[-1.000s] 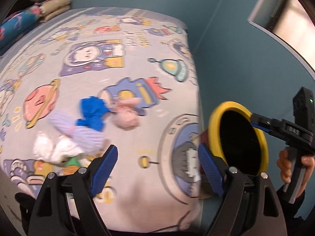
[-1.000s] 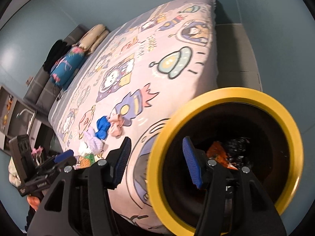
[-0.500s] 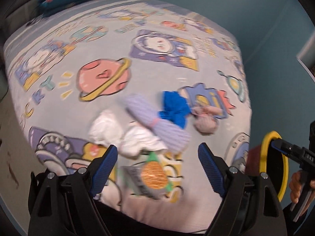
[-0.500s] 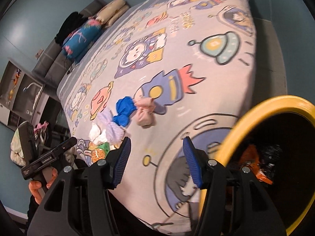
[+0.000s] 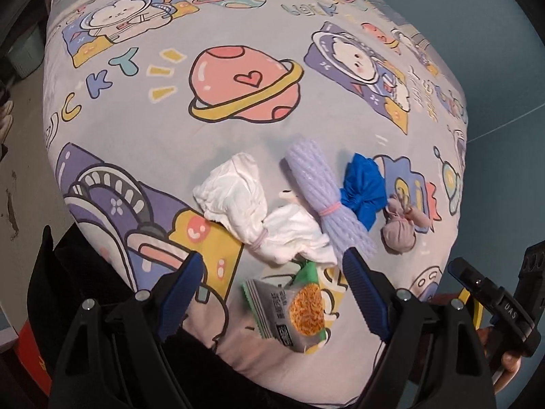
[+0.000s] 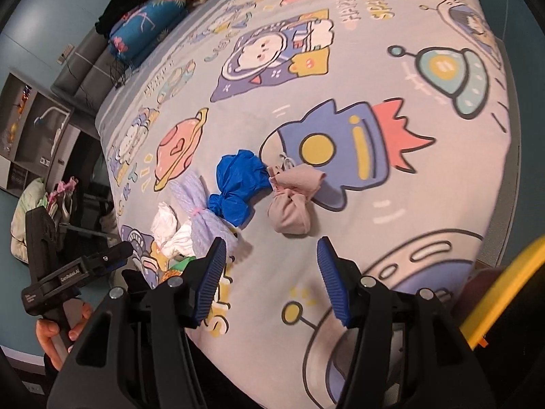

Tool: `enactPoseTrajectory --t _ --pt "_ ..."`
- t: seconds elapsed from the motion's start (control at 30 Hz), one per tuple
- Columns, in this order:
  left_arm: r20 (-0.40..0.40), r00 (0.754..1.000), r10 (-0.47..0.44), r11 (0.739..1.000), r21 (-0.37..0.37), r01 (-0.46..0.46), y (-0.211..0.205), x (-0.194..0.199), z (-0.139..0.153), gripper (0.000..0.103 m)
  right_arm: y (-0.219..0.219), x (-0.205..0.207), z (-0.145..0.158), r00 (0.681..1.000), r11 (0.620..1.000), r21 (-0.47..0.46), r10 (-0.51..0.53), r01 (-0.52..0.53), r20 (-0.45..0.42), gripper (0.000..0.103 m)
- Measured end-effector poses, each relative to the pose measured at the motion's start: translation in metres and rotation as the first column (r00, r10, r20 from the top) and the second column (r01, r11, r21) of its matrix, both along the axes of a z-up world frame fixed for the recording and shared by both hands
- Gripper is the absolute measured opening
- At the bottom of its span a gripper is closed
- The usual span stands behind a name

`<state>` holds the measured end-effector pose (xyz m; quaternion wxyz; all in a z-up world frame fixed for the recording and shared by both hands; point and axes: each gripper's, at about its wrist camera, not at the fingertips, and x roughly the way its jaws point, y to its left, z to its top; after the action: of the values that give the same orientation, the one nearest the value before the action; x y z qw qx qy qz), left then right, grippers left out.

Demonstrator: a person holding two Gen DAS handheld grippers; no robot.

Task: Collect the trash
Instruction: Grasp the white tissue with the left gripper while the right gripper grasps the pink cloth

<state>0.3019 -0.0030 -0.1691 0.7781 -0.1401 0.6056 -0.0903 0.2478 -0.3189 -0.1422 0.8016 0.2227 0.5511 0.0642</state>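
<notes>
Trash lies near the foot of the bed: a snack packet [image 5: 293, 308], a white tied wad [image 5: 259, 214], a lilac foam net bundle [image 5: 323, 197], a blue tied bag [image 5: 362, 187] and a beige tied bundle [image 5: 400, 228]. My left gripper [image 5: 269, 293] is open and empty, its jaws either side of the snack packet, just above it. My right gripper [image 6: 270, 277] is open and empty, just short of the beige bundle [image 6: 294, 201] and blue bag [image 6: 238, 187]. The yellow-rimmed bin [image 6: 507, 286] sits at the right edge.
The bed [image 5: 238, 129] has a cartoon space-print sheet. Pillows and a black garment [image 6: 146, 17] lie at its head. Shelves [image 6: 30, 119] and clothes stand by the left wall. Bare floor [image 5: 20, 156] lies left of the bed.
Both grippers swung left, away from the yellow bin and towards the trash pile. The left gripper came down over the snack packet; the bin slid to the right edge of the right view.
</notes>
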Motion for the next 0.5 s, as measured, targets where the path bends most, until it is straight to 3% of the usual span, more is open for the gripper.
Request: enactPoseTrajectory --t 0.33,0.5 --pt "-0.083 0.995 0.062 0.998 0.007 -0.062 -0.004 0.021 -0.03 0.079 0.002 0.029 -0.026 0.998 1.0 0.0 -0.003 0.003 -0.058 0.053" --pt "-0.083 0.995 0.054 0.998 0.024 -0.053 -0.012 0.026 -0.036 0.078 0.001 0.044 -0.034 0.997 1.0 -0.002 -0.018 0.018 -0.075 0.053"
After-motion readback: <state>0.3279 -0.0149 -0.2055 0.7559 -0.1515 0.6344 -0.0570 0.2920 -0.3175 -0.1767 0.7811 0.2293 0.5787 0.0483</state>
